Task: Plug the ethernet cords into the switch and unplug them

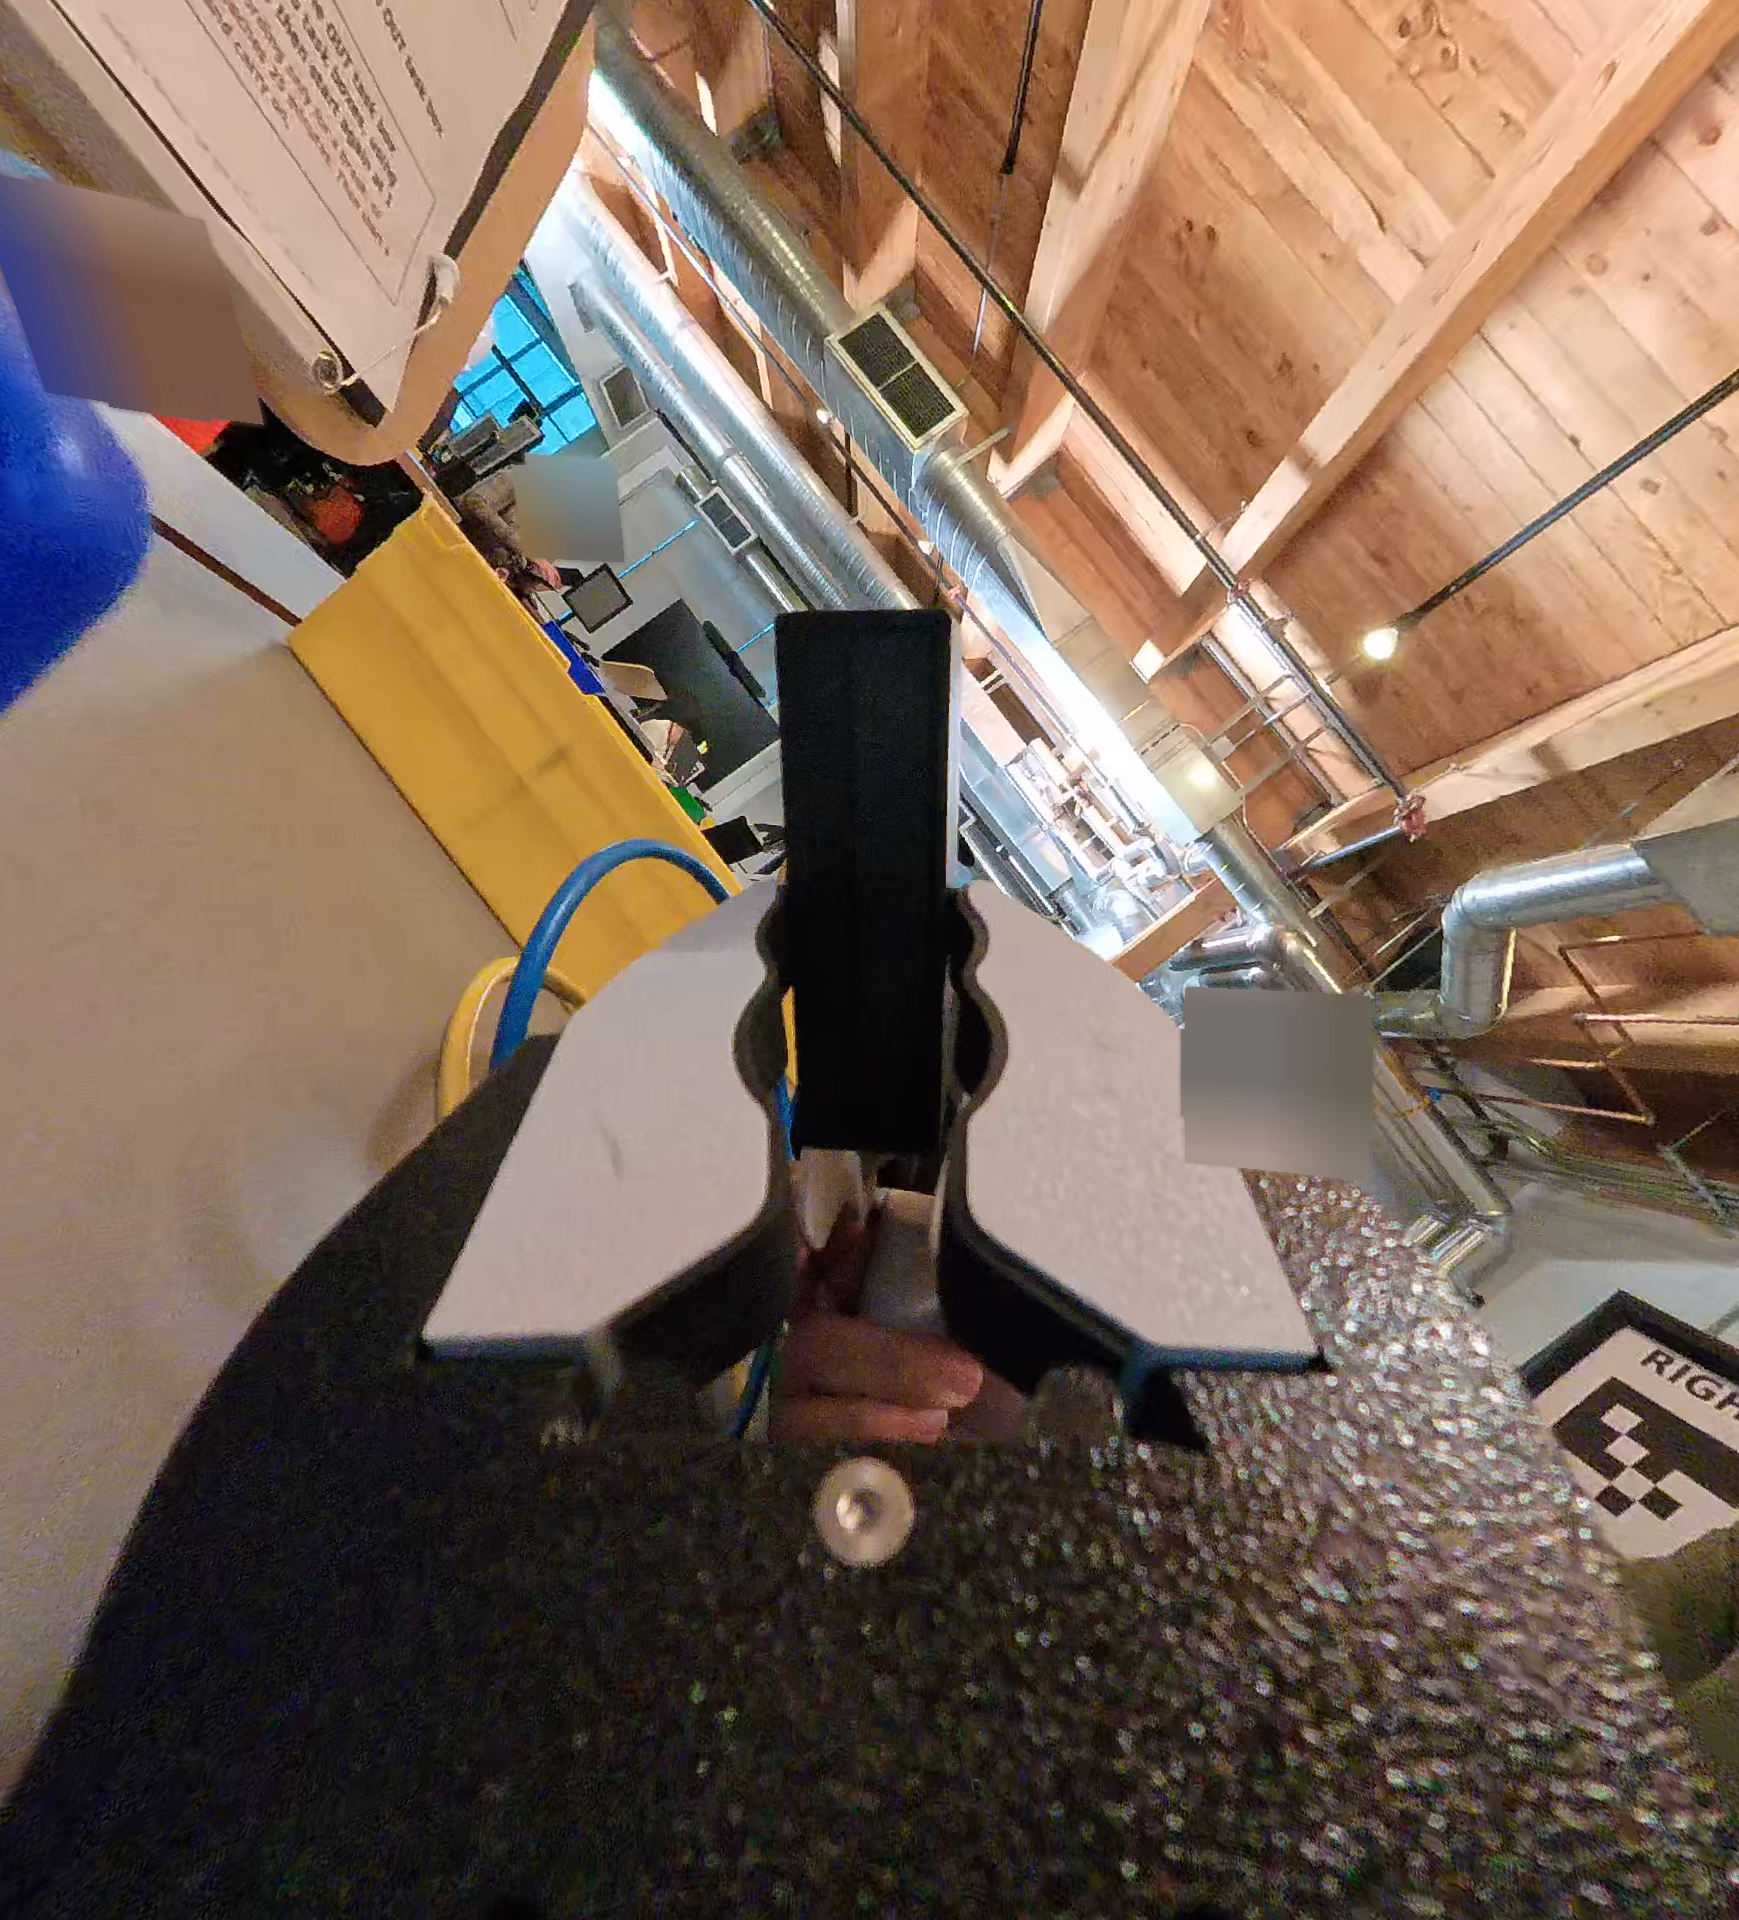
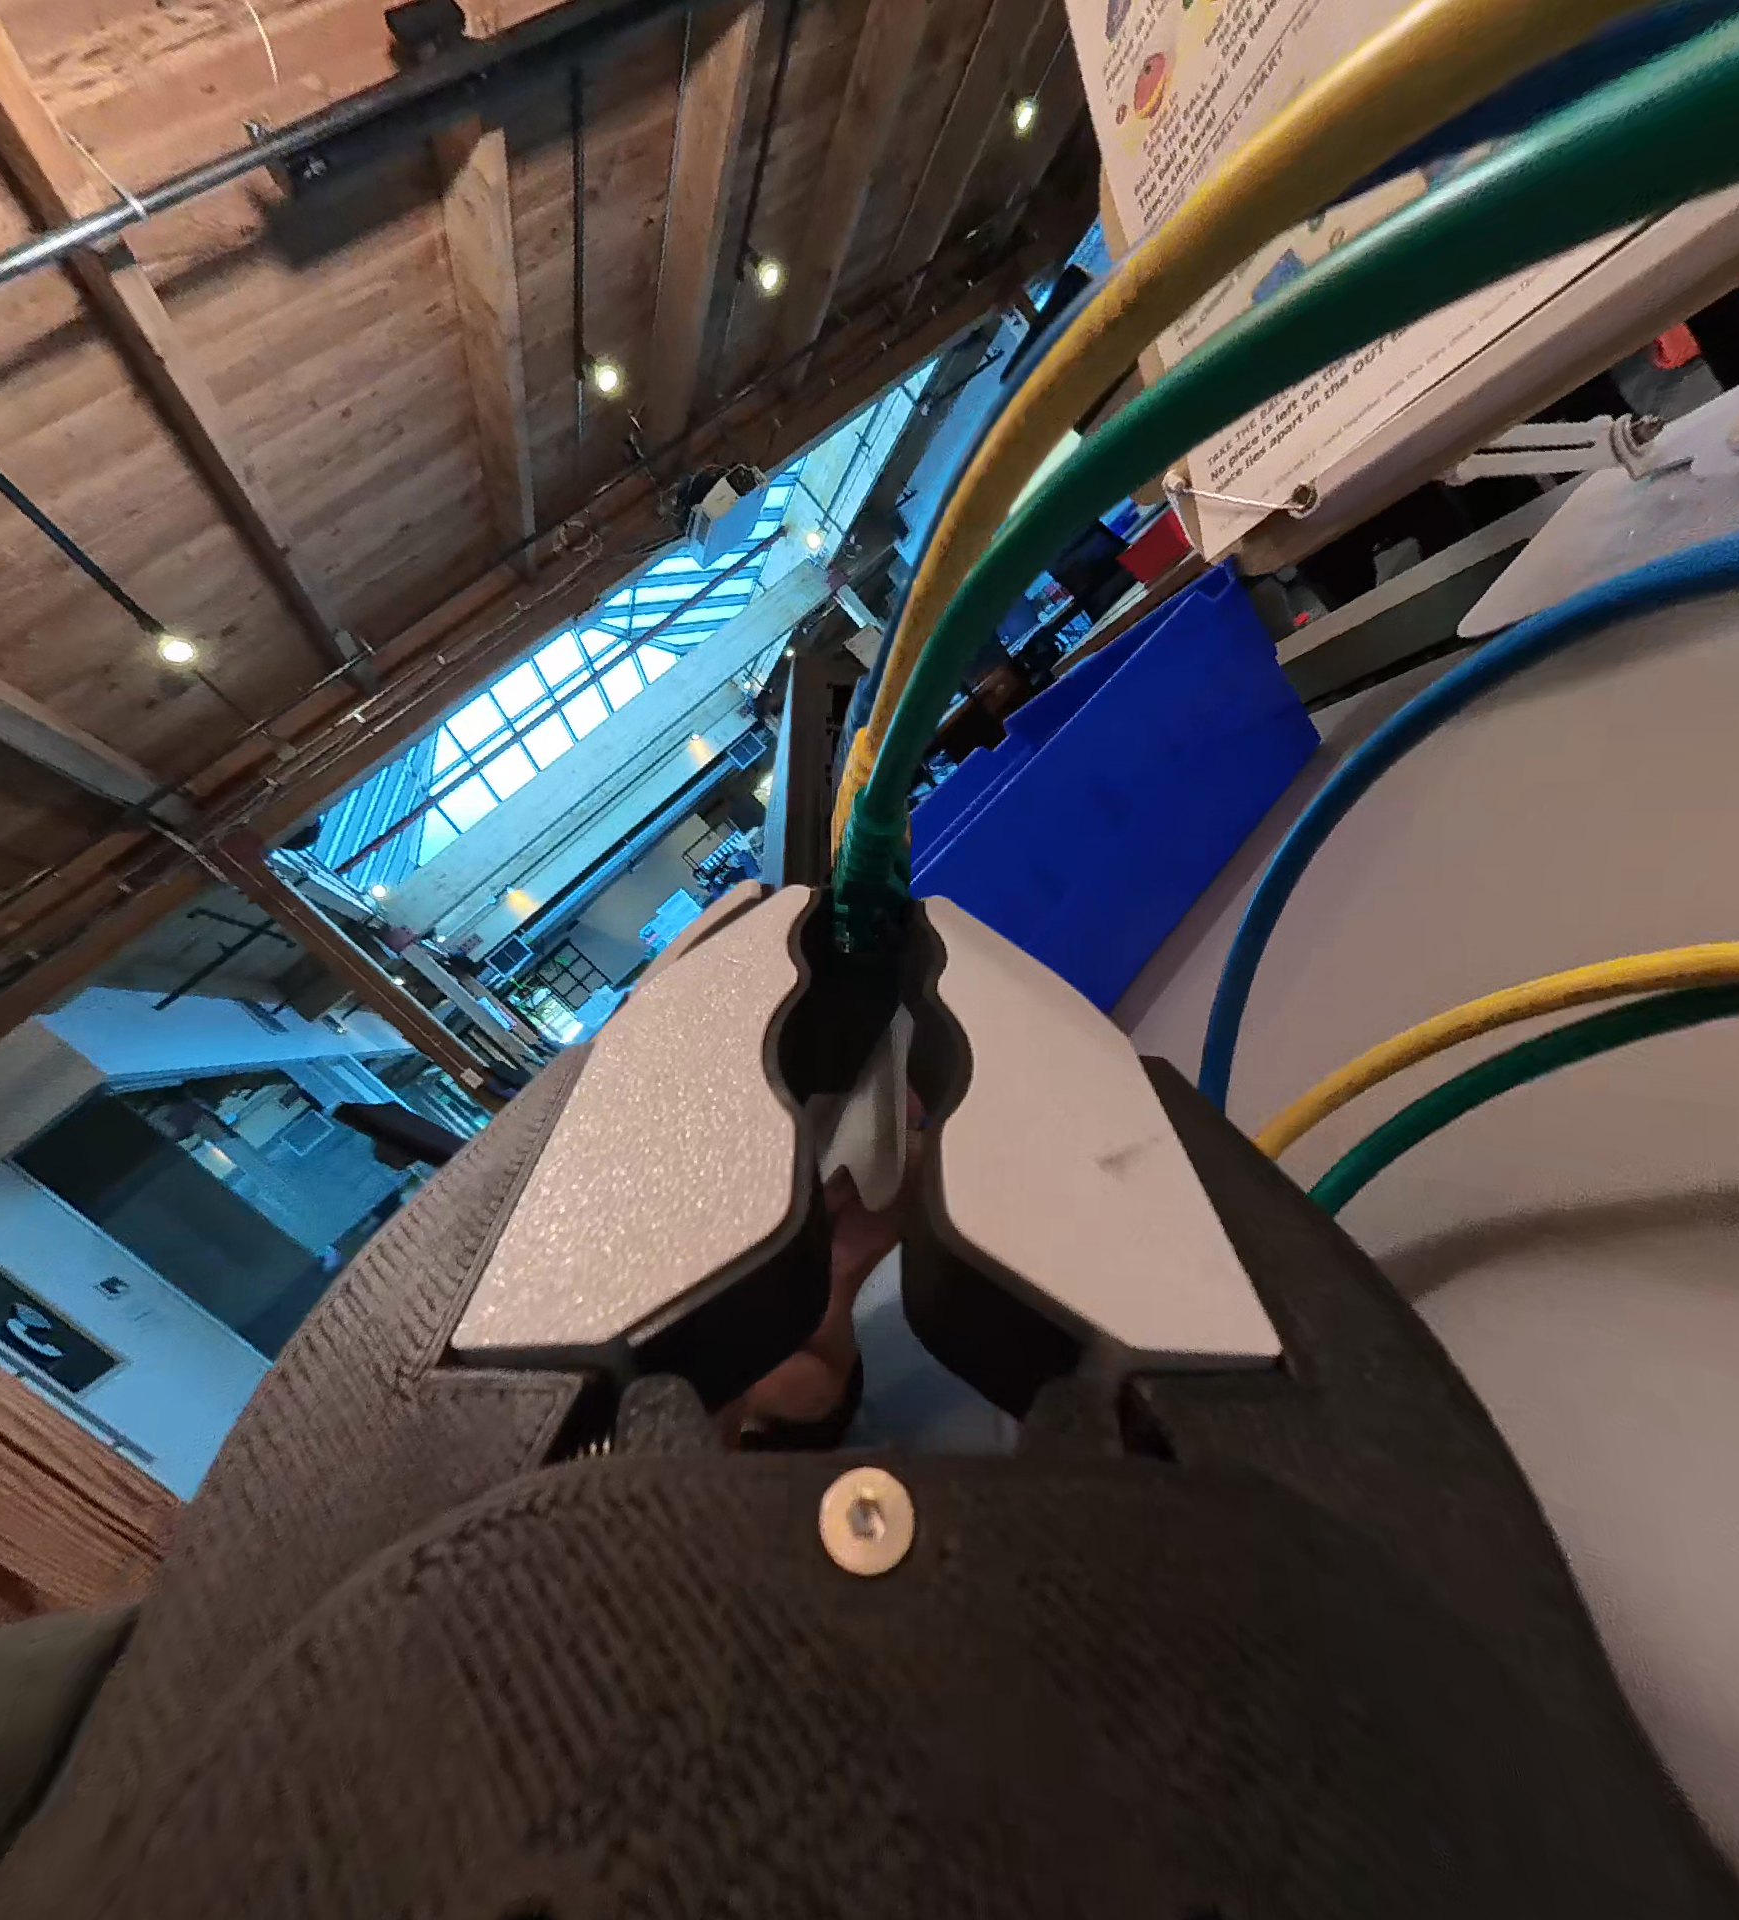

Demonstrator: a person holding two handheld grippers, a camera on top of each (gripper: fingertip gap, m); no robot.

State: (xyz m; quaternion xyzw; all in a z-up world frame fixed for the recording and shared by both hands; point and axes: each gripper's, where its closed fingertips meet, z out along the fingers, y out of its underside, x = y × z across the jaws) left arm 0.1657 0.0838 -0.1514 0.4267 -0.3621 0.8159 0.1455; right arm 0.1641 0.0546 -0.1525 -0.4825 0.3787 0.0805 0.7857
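Observation:
My left gripper (image 1: 865,935) is shut on the black switch (image 1: 860,810), which stands on edge between the fingers, tilted up toward the ceiling. A blue cord (image 1: 574,914) and a yellow cord (image 1: 460,1029) loop behind the left finger. My right gripper (image 2: 870,925) is shut on the green cord's plug (image 2: 870,883), right at the switch's edge (image 2: 805,790). The green cord (image 2: 1208,416) arcs up and to the right. A yellow cord (image 2: 1052,343) runs beside it to the switch. A blue cord (image 2: 1364,748) loops over the table.
A pale table (image 1: 117,935) lies to the left, with a yellow bin (image 1: 491,748) and a blue bin (image 1: 3,540) at its far side. The right wrist view shows the blue bin (image 2: 1114,810) and a hanging paper sheet (image 2: 1364,343). Wooden ceiling and ducts fill the background.

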